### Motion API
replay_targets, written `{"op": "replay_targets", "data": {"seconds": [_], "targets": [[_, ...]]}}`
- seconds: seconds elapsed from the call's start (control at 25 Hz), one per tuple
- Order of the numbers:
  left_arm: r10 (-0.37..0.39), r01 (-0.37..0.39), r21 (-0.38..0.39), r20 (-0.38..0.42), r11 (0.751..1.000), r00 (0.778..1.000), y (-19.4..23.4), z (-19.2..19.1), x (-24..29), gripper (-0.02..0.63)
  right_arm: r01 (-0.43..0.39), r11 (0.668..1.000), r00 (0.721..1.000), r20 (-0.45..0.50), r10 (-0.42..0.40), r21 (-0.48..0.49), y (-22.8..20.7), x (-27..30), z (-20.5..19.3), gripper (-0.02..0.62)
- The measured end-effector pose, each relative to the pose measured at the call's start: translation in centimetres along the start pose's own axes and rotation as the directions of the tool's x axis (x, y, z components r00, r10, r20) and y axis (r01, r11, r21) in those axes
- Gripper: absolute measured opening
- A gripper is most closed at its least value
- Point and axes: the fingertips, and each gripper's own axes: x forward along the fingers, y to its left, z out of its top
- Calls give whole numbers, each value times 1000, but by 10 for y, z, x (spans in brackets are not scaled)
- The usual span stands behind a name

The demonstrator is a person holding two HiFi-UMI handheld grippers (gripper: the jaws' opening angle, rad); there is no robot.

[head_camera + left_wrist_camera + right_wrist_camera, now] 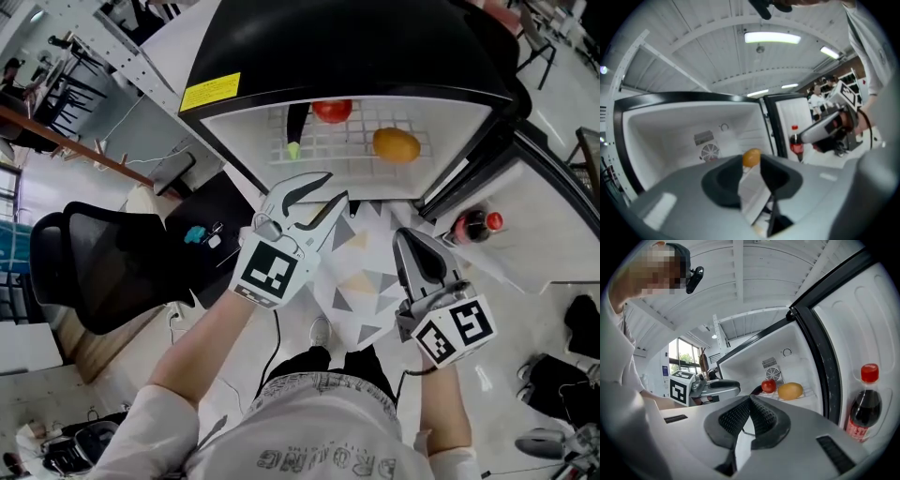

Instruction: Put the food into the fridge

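The smooth red round fruit (332,111) and yellow-orange oval fruit (396,144), judged light, firm but bruisable and best pinched across the middle, lay on the white wire shelf (349,150) of the black fridge (375,47), with the left gripper (337,186) slightly spread and the right gripper (401,233) pressed together, both empty.

The fridge (375,56) stands open, its door (525,155) swung out to the right. On the shelf (347,150) inside lie three things: an eggplant (295,124) at the left, a tomato (332,111) just beside it, and a mango (396,144) further right, nearer the front edge. A bottle (476,225) stands in the door. The left gripper (336,186) is before the shelf, the right gripper (400,234) beside it, near the bottle. A chair (94,267) stands well off to the left.
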Motion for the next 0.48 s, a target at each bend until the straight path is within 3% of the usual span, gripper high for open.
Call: {"op": "replay_targets", "data": {"seconds": [0.48], "targets": [[-45,51,-89,70,995,997,-9,1,-48,54,25,999,999,28,-24,-46,25,2,17,2]]}}
